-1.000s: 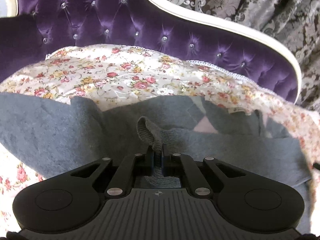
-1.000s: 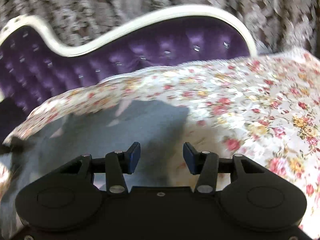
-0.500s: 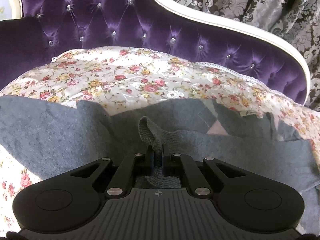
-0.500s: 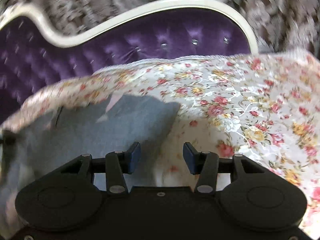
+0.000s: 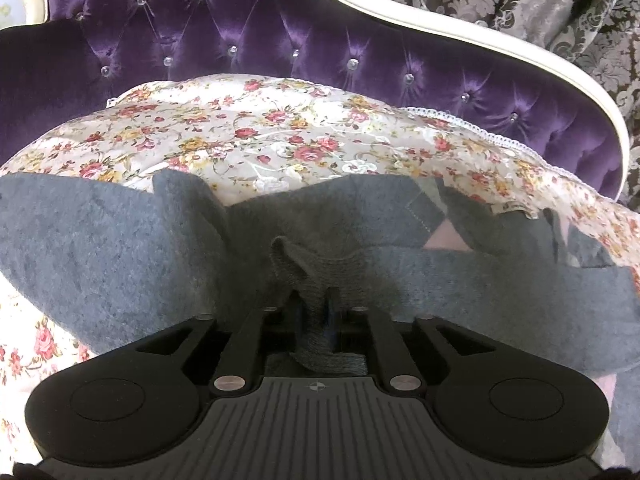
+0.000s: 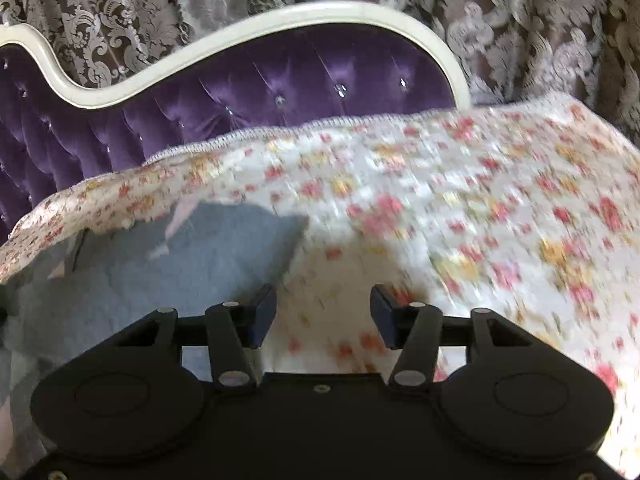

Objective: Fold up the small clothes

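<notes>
While the left gripper (image 5: 315, 304) opens, grey garment (image 5: 120, 248) lies between.

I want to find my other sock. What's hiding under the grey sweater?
Around the grey sweater only the flowery bedspread shows, so the sweater lies on that. A pink patch peeks through its folds. Anything else beneath is covered, so a sock can't be ruled out.
</notes>
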`<state>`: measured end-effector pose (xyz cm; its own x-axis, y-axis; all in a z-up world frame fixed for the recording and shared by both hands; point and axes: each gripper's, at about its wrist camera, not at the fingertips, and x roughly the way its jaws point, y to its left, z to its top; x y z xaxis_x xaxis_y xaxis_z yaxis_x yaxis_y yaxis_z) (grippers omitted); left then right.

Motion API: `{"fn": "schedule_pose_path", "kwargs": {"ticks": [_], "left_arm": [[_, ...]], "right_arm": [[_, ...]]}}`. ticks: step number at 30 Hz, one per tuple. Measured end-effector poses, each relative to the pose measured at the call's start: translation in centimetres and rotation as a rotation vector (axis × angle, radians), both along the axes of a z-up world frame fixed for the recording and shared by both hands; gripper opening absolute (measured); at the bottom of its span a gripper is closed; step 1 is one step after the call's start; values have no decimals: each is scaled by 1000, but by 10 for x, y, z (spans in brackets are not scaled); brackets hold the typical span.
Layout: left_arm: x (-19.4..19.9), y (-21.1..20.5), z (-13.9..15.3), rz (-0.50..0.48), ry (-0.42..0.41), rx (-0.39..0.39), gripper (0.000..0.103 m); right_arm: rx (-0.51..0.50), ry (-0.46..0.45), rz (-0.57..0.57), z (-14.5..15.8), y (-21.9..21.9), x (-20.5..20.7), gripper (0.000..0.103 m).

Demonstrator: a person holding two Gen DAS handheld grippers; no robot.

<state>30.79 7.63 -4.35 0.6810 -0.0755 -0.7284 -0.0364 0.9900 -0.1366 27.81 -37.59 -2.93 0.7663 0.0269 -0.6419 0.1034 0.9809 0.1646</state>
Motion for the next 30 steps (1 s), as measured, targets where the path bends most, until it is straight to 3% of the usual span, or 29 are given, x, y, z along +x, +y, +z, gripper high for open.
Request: {"fn": "schedule_pose_path", "kwargs": {"ticks": [4,9,11,14,17,19,21,23,24,30], "left_arm": [[-4,-3,-3,-33,-9,-12,40],[-14,-4,-4,-42,-27,-10,50],[-18,-3,-4,-36,-34,-11,54],[-27,3,-2,-24,-40,-26,55],[-38,15,4,-36,-44,-72,56],[-48,25,11,-35,-67,-81,64],[-58,36,19,-23,-98,-64,71],[-66,50,26,-12,-118,-39,74],[-69,56,29,-3,-118,-26,77],[-77,108,34,92,-91,-17,78]], "right_arm": [[-13,33,7,-6,17,36,62],[-65,102,-6,-28,27,63,65],[-108,115,-36,-29,23,66,73],[-116,130,-56,-25,17,65,72],[-135,84,-61,-9,20,51,71],[-106,25,-49,5,25,36,73],[-80,-30,-32,19,35,15,78],[-54,-68,4,30,48,-7,95],[-44,-81,19,34,55,-16,98],[55,-88,149,35,98,-70,102]]}}
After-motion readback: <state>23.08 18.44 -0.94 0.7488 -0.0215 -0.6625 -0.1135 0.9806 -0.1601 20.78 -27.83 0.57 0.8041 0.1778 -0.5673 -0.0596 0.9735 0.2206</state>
